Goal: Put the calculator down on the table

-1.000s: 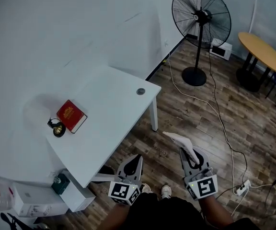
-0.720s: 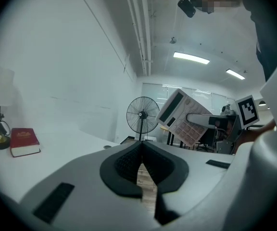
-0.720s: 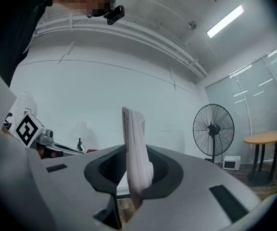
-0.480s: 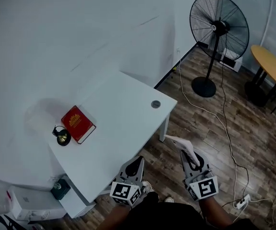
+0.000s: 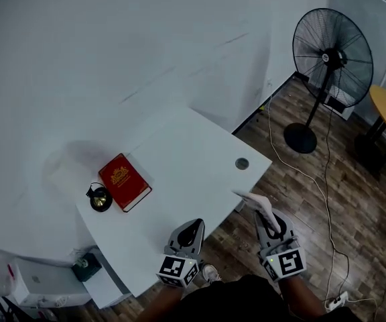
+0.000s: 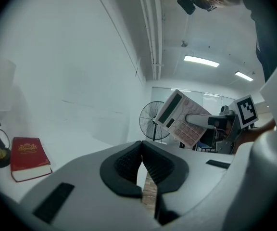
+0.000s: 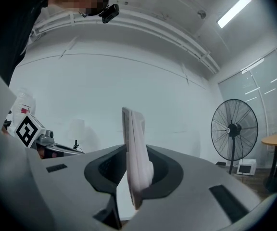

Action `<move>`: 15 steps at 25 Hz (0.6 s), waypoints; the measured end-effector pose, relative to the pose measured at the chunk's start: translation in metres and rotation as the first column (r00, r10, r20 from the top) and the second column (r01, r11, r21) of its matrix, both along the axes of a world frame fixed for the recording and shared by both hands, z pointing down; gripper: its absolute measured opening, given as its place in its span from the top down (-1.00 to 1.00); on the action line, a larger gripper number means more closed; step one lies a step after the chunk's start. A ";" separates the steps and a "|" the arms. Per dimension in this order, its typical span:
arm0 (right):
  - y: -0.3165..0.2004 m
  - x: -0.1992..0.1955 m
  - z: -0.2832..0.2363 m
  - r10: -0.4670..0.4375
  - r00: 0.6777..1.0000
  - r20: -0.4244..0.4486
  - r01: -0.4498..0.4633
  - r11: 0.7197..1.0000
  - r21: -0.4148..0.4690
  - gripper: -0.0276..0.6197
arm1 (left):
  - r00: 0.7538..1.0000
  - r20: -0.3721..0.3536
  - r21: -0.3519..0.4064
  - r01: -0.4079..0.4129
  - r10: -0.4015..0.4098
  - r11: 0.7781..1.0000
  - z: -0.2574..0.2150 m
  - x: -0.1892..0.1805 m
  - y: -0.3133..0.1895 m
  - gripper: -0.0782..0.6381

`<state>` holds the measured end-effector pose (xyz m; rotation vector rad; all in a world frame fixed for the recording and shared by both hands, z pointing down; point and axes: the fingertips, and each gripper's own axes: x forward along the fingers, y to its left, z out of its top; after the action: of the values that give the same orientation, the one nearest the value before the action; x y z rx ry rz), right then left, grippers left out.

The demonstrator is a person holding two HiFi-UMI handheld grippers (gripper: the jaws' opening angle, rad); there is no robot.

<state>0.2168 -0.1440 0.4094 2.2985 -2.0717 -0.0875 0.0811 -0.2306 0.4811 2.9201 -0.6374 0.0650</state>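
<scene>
Head view, carrying step judged in hand: calculator (image 5: pixel 252 200) is held clamped in right tool (image 5: pixel 267 217) just off table's (image 5: pixel 193 146) near right edge, left tool (image 5: pixel 193 225) is closed together, empty; bare top must be reached, then calculator lowered flat.

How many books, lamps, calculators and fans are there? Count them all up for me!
book: 1
lamp: 1
calculator: 1
fan: 1
Total: 4
</scene>
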 end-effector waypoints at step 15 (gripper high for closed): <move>-0.108 0.004 0.035 -0.193 0.974 0.114 0.202 0.977 -0.065 0.62 | 0.975 0.040 -0.027 0.221 -0.220 0.975 0.008 -0.032 -0.069 0.73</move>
<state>0.2210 -0.2521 0.4442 2.0921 -2.3084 0.1092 0.0491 -0.2996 0.4896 2.8038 -0.9530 0.1027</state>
